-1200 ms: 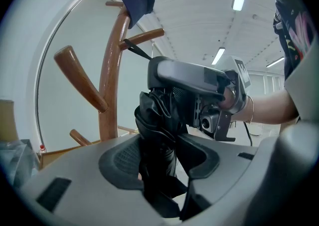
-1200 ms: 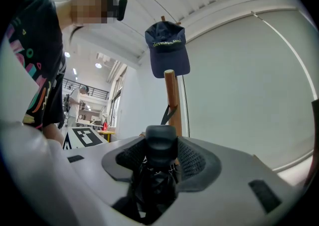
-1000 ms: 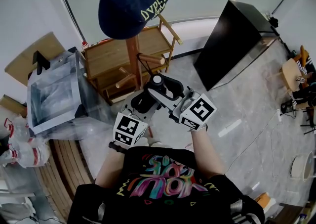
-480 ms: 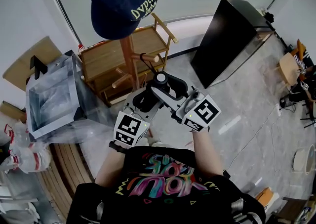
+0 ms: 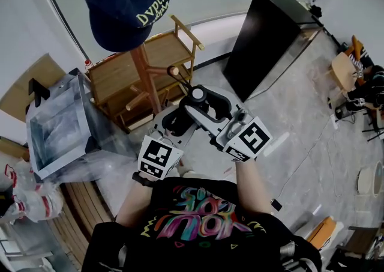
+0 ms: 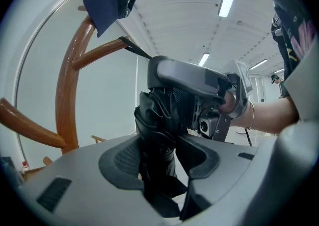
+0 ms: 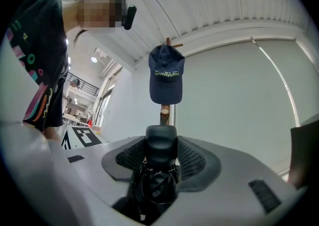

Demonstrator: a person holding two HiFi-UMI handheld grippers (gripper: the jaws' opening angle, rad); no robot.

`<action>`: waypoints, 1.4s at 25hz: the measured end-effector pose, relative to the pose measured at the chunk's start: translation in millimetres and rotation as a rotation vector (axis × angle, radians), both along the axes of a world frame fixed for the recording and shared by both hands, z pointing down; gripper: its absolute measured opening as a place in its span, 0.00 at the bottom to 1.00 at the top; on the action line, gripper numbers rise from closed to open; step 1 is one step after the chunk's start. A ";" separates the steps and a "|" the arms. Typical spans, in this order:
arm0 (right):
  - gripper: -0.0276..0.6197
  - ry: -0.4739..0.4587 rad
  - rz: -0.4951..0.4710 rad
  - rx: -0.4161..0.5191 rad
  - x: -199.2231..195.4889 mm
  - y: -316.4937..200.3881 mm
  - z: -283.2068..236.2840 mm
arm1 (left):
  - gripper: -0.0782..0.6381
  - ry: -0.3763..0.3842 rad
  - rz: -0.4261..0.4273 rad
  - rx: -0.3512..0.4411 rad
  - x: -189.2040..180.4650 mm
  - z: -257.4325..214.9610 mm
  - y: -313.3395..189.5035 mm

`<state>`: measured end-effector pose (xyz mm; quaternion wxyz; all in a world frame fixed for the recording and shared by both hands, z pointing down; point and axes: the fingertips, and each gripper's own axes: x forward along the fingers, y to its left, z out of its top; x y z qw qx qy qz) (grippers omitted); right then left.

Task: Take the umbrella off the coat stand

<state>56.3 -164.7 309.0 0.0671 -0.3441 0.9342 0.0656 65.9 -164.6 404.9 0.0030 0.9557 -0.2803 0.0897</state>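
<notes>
A folded black umbrella (image 5: 182, 122) hangs close in front of the wooden coat stand (image 5: 144, 69). Its thin strap (image 6: 133, 49) still runs up to a peg (image 6: 99, 51) of the stand. My left gripper (image 5: 175, 128) is shut on the umbrella's folded cloth (image 6: 155, 135). My right gripper (image 5: 207, 110) is shut on the umbrella's handle (image 7: 160, 144), which also shows as a grey-black bar (image 6: 192, 76) in the left gripper view. A navy cap (image 5: 126, 0) hangs on the top of the stand, above both grippers.
A low wooden rack (image 5: 123, 75) stands behind the coat stand. A clear plastic box (image 5: 57, 123) sits to its left. A tall black cabinet (image 5: 270, 33) stands at the right. Cables and a wooden chair (image 5: 345, 72) lie on the grey floor at far right.
Both grippers have moved a little up and away from the stand with the umbrella between them. The strap has drawn straighter toward the peg. The jaws have not changed.
</notes>
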 end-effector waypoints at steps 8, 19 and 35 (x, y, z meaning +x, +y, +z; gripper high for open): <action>0.37 0.002 0.058 0.004 18.8 4.9 -4.0 | 0.41 0.000 0.070 0.008 19.1 -5.6 5.3; 0.37 0.007 0.183 -0.016 49.8 20.1 5.3 | 0.41 -0.002 0.202 -0.013 49.9 3.2 23.2; 0.37 -0.008 0.327 -0.082 82.0 46.5 32.9 | 0.41 -0.023 0.355 -0.077 78.4 30.4 55.6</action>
